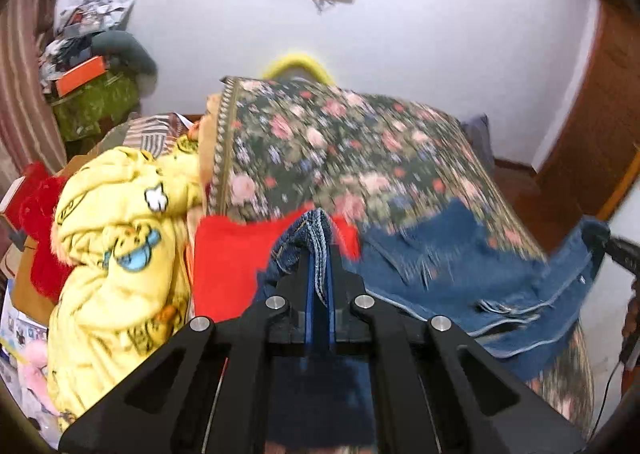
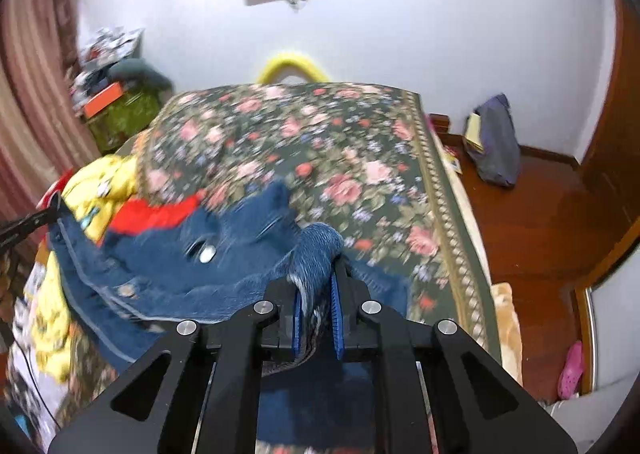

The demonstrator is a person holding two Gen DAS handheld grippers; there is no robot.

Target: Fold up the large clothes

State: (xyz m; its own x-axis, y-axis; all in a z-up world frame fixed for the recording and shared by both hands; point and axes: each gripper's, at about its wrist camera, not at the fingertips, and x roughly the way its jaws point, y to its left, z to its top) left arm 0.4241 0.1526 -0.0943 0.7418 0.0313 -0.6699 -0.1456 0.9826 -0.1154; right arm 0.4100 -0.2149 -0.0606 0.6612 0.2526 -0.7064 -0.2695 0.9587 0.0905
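1. On my left side the left gripper [image 1: 319,250] is pressed together on a bunched edge of the denim garment [image 1: 452,266]; the fold of cloth stands up between the blue pads [image 1: 310,286]
2. Just beyond that pinch lies a red cloth [image 1: 228,254], and left of it a heap with a yellow printed garment [image 1: 116,254], both resting on the floral bedspread [image 1: 340,142]
3. The denim spreads across the near end of the bed between my two hands, its middle sagging onto the bedspread, a metal button [image 2: 207,253] showing
4. On my right side the right gripper [image 2: 320,282] is pinching another bunched corner of the denim [image 2: 320,242], clamped between its pads
5. I judge this the lifting step: both corners are gripped and the garment is raised but not yet flat or folded
6. Next I likely need to pull the two pinches apart to take out the sag, then carry the held edge over the far part, keeping clear of the red cloth and the yellow heap so nothing snags
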